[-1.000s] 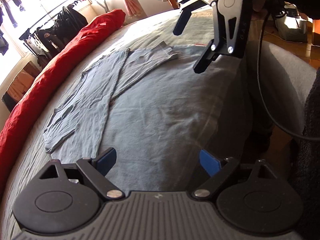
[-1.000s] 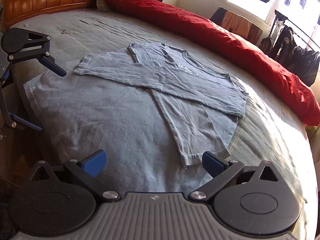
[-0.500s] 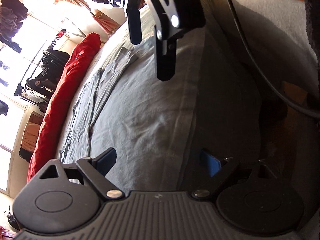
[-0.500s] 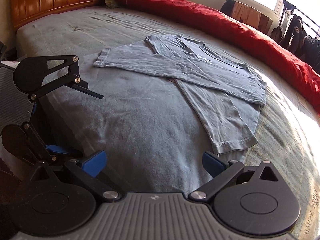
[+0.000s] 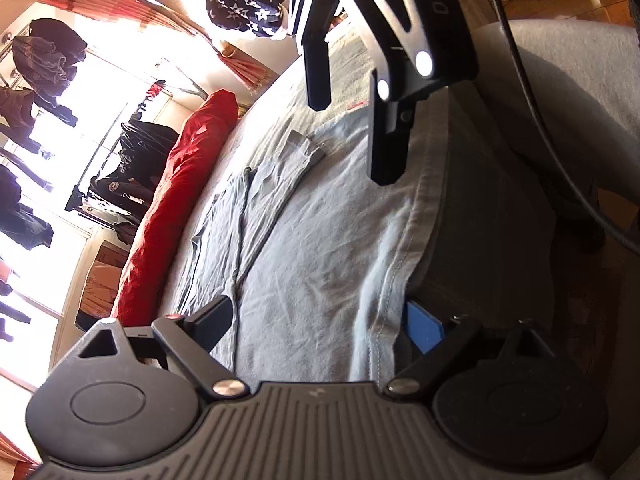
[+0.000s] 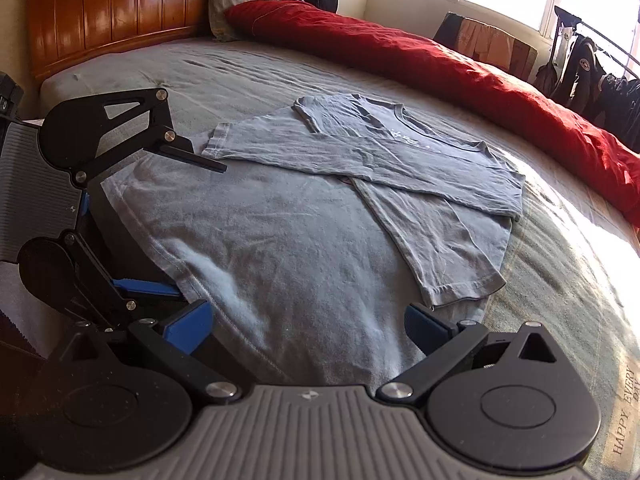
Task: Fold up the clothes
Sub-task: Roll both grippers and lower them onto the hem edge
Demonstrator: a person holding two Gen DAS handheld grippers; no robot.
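Now the left gripper point(image 5: 320, 320) sits lower at the near edge of the bed than a second ago, its jaws spread wide astride the hem of the grey shirt point(image 6: 304, 248): the dark finger lies over the cloth at lower left of the left wrist view, while the blue pad point(image 5: 424, 326) is tucked under the hem in the shadow. Whether either touches the cloth I cannot tell. The right gripper point(image 6: 308, 326) has also closed in on the hem, fingers wide apart at the bottom of its own frame, nothing between them but cloth below. One shirt lies flat across mid-frame, both sleeves folded across its chest. One red duvet point(image 6: 420, 60) runs along the far side, upper right. One wooden headboard point(image 6: 108, 16) fills the upper left. Two grippers, one shirt.
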